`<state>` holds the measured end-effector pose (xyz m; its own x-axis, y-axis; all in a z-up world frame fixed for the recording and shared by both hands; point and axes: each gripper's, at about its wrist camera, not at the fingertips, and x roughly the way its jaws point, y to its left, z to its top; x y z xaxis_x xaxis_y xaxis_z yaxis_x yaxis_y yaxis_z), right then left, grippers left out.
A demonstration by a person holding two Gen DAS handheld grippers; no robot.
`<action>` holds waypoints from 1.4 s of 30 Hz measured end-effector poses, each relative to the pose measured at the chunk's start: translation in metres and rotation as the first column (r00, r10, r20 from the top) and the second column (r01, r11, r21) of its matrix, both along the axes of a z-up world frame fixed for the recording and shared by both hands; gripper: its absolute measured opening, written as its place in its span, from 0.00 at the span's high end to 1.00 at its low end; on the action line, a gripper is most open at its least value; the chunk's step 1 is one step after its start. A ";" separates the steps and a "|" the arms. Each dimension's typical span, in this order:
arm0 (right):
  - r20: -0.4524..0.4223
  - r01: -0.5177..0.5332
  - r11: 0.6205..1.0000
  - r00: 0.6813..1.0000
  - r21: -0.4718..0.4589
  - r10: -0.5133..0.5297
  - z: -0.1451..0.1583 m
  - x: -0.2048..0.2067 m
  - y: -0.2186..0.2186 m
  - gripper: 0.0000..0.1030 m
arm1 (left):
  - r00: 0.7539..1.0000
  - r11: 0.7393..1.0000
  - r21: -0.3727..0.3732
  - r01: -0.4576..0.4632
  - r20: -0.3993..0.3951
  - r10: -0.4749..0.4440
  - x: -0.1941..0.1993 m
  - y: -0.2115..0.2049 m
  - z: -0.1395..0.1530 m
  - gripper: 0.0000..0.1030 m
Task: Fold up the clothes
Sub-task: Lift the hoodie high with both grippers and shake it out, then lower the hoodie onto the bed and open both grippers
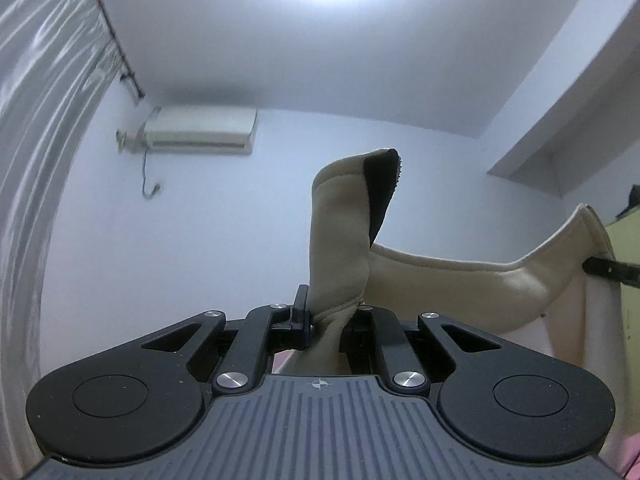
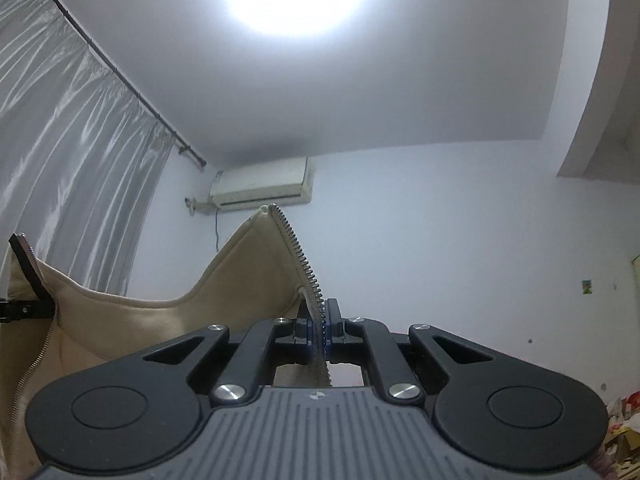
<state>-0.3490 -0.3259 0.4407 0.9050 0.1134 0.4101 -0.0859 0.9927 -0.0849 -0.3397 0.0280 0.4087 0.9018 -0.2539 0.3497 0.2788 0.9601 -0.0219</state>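
Between us hangs the beige jacket. Left gripper and right gripper clamp its zipper edges; we should keep the span taut and level.

open air ahead, curtain left, air conditioner on far wall

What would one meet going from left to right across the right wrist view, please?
Curtain → left gripper → beige garment → air conditioner → zipper → small picture on the wall.
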 end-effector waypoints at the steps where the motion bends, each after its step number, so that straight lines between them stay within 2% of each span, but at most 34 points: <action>1: 0.002 -0.002 1.000 1.000 0.001 0.002 -0.004 -0.006 -0.001 0.94 | 1.000 1.000 0.005 -0.001 0.004 0.001 -0.004 -0.003 -0.004 0.91; 7: -0.021 0.003 1.000 1.000 -0.012 -0.003 -0.029 -0.032 -0.005 0.94 | 0.998 1.000 0.009 0.014 -0.054 -0.014 -0.022 -0.011 -0.029 0.91; 10: -0.064 0.019 1.000 0.998 -0.017 -0.020 -0.043 -0.023 -0.008 0.94 | 0.995 1.000 0.018 0.023 -0.099 -0.021 -0.015 -0.015 -0.042 0.91; 14: -0.185 0.047 0.999 0.981 -0.020 -0.050 -0.073 0.029 -0.017 0.94 | 0.976 0.999 0.029 0.018 -0.219 -0.011 0.028 -0.023 -0.071 0.91; 17: -0.288 0.068 0.996 0.954 -0.053 -0.080 -0.111 0.091 -0.012 0.94 | 0.936 0.999 0.040 -0.006 -0.352 0.020 0.091 -0.027 -0.106 0.91; 21: -0.423 0.079 0.988 0.897 -0.133 -0.129 -0.172 0.203 0.003 0.94 | 0.863 0.996 0.054 -0.072 -0.498 0.089 0.201 -0.024 -0.168 0.91; 24: -0.494 0.075 0.979 0.854 -0.188 -0.160 -0.222 0.278 0.018 0.94 | 0.786 0.989 0.052 -0.135 -0.602 0.139 0.289 -0.014 -0.219 0.91; 26: -0.531 0.072 0.971 0.827 -0.226 -0.185 -0.260 0.323 0.026 0.94 | 0.747 0.982 0.080 -0.173 -0.639 0.183 0.341 -0.009 -0.254 0.91; 32: -0.597 0.071 0.949 0.762 -0.308 -0.251 -0.362 0.416 0.058 0.94 | 0.637 0.956 0.184 -0.230 -0.714 0.291 0.460 -0.001 -0.356 0.91; 35: -0.628 0.085 0.936 0.721 -0.340 -0.293 -0.411 0.446 0.063 0.93 | 0.581 0.954 0.239 -0.182 -0.757 0.300 0.498 0.000 -0.405 0.88; 36: -0.652 0.082 0.934 0.694 -0.347 -0.303 -0.429 0.456 0.064 0.92 | 0.556 0.957 0.244 -0.157 -0.779 0.290 0.504 0.006 -0.414 0.83; 37: -0.688 0.071 0.936 0.659 -0.345 -0.304 -0.447 0.466 0.062 0.85 | 0.516 0.960 0.250 -0.129 -0.809 0.280 0.513 0.011 -0.427 0.68; 38: -0.726 0.059 0.938 0.618 -0.342 -0.303 -0.464 0.474 0.060 0.77 | 0.460 0.961 0.255 -0.106 -0.844 0.275 0.520 0.014 -0.443 0.60; 39: -0.764 0.046 0.939 0.568 -0.341 -0.306 -0.479 0.481 0.060 0.59 | 0.404 0.963 0.252 -0.095 -0.874 0.269 0.520 0.017 -0.457 0.59; 40: -0.801 0.033 0.940 0.514 -0.340 -0.308 -0.492 0.488 0.060 0.48 | 0.348 0.967 0.242 -0.084 -0.902 0.256 0.521 0.020 -0.470 0.55; 41: -0.827 0.027 0.942 0.470 -0.334 -0.307 -0.503 0.493 0.058 0.47 | 0.316 0.969 0.232 -0.085 -0.916 0.247 0.520 0.025 -0.477 0.51; 42: -0.842 0.032 0.946 0.447 -0.321 -0.301 -0.509 0.492 0.056 0.47 | 0.311 0.970 0.221 -0.098 -0.919 0.241 0.518 0.030 -0.478 0.48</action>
<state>0.1431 -0.2699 -0.0685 0.7746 -0.1177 -0.6214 -0.0822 0.9555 -0.2834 0.1785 0.0581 -0.0689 0.6357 -0.0214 -0.7717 -0.0282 0.9983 -0.0509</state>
